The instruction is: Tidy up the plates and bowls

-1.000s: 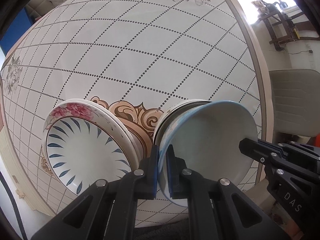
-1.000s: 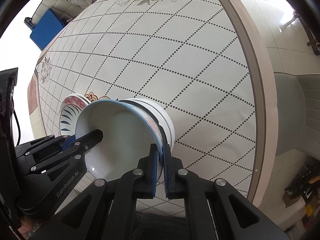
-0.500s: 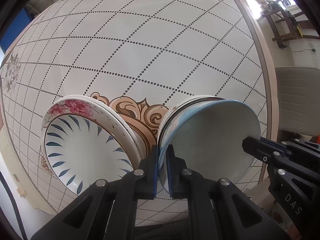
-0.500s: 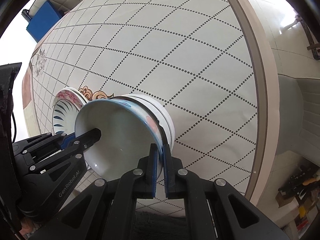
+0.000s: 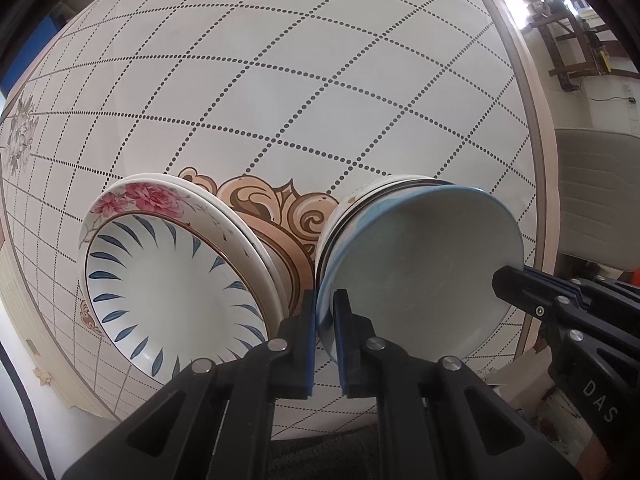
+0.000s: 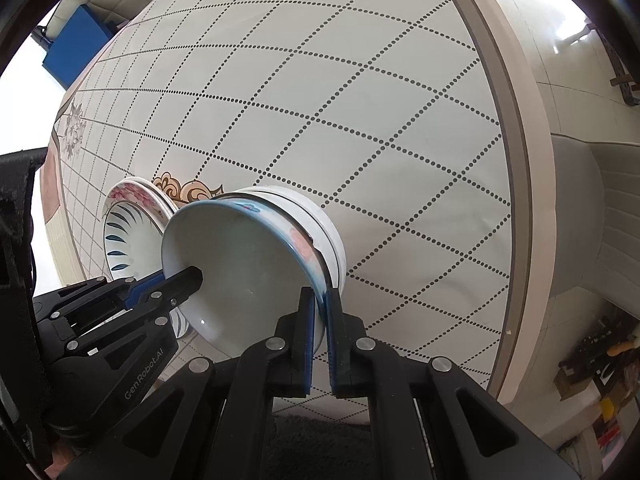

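On bowl stack point(image 5: 360, 216) | blue-rimmed bowl point(image 5: 424, 272) pinched between both hand-held grippers

The left tool point(image 5: 324, 316) is pinching the near rim of a pale blue bowl point(image 5: 424, 276), its blue pads pressing on either side of the wall. That bowl is sitting in a stack of bowls point(image 5: 360, 208) nested under it. Across the bowl, the right tool point(image 5: 504, 280) is gripping the opposite rim. Just left of the left tool, a stack of plates point(image 5: 168, 276) is resting on the worktop point(image 5: 280, 100) — the top one carrying blue leaf strokes, the one under it pink roses.
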{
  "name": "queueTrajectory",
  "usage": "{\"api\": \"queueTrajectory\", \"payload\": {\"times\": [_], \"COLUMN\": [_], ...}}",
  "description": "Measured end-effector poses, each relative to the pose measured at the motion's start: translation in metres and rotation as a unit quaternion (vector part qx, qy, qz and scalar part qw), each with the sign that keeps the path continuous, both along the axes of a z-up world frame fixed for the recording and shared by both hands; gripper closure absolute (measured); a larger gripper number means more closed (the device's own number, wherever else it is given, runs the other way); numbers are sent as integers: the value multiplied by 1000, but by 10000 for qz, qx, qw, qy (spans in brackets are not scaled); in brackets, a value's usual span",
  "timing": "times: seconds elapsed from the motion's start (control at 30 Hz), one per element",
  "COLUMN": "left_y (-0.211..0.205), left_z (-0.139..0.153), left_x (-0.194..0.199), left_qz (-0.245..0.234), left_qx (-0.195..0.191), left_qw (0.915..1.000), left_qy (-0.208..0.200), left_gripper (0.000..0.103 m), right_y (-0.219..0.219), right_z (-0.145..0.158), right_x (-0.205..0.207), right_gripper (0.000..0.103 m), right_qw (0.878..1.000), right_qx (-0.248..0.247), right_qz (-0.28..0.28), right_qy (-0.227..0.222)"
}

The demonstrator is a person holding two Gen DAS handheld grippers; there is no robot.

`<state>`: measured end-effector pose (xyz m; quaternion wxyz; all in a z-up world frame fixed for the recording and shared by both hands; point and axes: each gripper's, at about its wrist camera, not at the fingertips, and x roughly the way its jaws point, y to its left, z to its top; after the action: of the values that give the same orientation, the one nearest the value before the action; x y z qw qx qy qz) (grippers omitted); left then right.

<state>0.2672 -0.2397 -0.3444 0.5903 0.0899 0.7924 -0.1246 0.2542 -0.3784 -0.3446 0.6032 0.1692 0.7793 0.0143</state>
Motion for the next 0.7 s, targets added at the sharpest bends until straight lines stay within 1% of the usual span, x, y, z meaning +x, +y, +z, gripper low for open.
{"api": "queueTrajectory", "payload": {"times": [0.13, 0.3, 0.37, 0.4, 0.47, 0.6, 0.63, 0.67, 0.7], "left_y": [5, 15, 21, 17, 20, 30, 32, 34, 36], "left_z": [2, 18, 29, 34, 48, 77, 83, 89, 95], "left_x": [1, 0, -1, -3, -5, -18, -22, -25, -29], "left_qz": [159, 267, 277, 266, 274, 345, 368, 377, 384], "left_qx": [-57, -126, -100, -72, -15, 39, 55, 54, 36], "left_qw": [9999, 9994, 9991, 9987, 9974, 9923, 9911, 9901, 9888], "left_qy": [18, -156, -321, -421, -661, -1187, -1275, -1353, -1442], "left_gripper": [95, 95, 95, 95, 95, 94, 94, 90, 85], "right_y": [-1, 1, 3, 5, 9, 11, 11, 11, 9], "right_z": [-1, 8, 17, 22, 34, 60, 65, 71, 76], "right_x": [0, -5, -9, -11, -16, -29, -33, -37, -40], "right_gripper": [96, 95, 94, 94, 94, 94, 92, 89, 81], "right_qw": [10000, 9998, 9991, 9984, 9961, 9907, 9897, 9889, 9882], "right_qx": [35, -86, -237, -331, -513, -765, -789, -805, -810], "right_qz": [20, 139, 256, 332, 492, 656, 659, 653, 642], "right_qy": [37, -99, -224, -301, -515, -910, -992, -1065, -1129]}}
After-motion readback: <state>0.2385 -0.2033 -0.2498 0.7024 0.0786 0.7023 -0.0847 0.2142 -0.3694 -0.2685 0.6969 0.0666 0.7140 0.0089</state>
